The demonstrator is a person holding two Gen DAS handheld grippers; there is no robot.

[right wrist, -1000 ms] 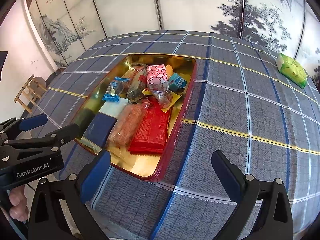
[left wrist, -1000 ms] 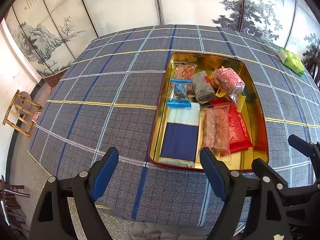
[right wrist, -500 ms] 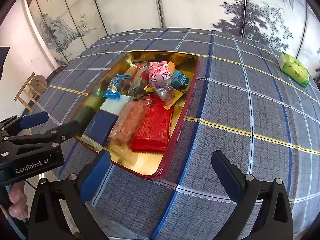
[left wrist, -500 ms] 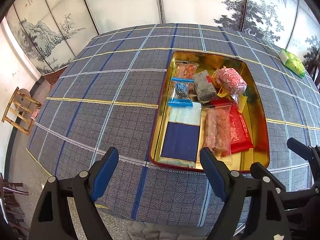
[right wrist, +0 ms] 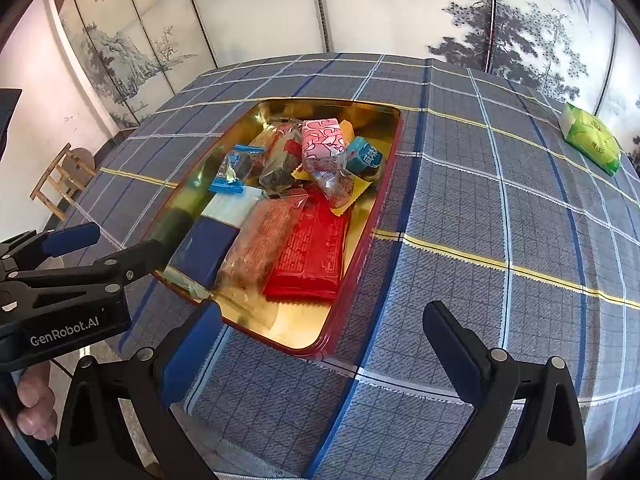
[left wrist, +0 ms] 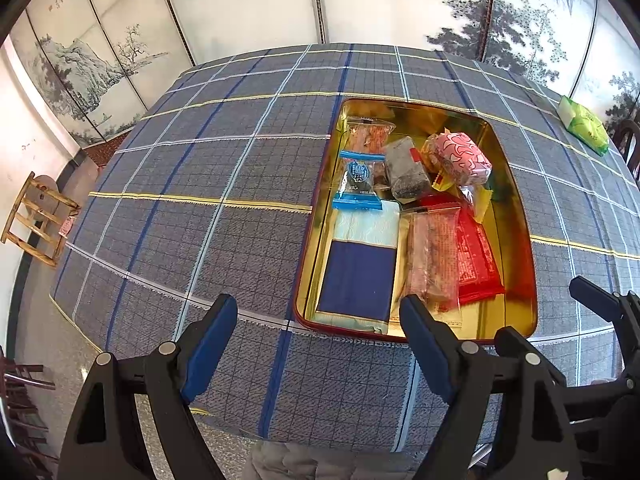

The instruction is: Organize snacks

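A gold tin tray with a red rim (left wrist: 516,216) (right wrist: 360,236) sits on the plaid tablecloth and holds several snacks: a blue-and-white packet (left wrist: 360,264), a red packet (right wrist: 312,248), a pink wrapped cake (left wrist: 460,156) (right wrist: 322,144) and a small blue candy (left wrist: 358,180). My left gripper (left wrist: 318,344) is open and empty, above the table's near edge just left of the tray's near corner. My right gripper (right wrist: 320,344) is open and empty, over the tray's near right corner. The left gripper also shows in the right wrist view (right wrist: 108,240).
A green packet (left wrist: 584,124) (right wrist: 592,136) lies alone at the table's far right. A painted folding screen stands behind the table. A wooden stool (left wrist: 36,216) stands on the floor at the left. The table's near edge is just under both grippers.
Both grippers have drawn back and up slightly from the tray. Both stay open. The snacks have not moved.
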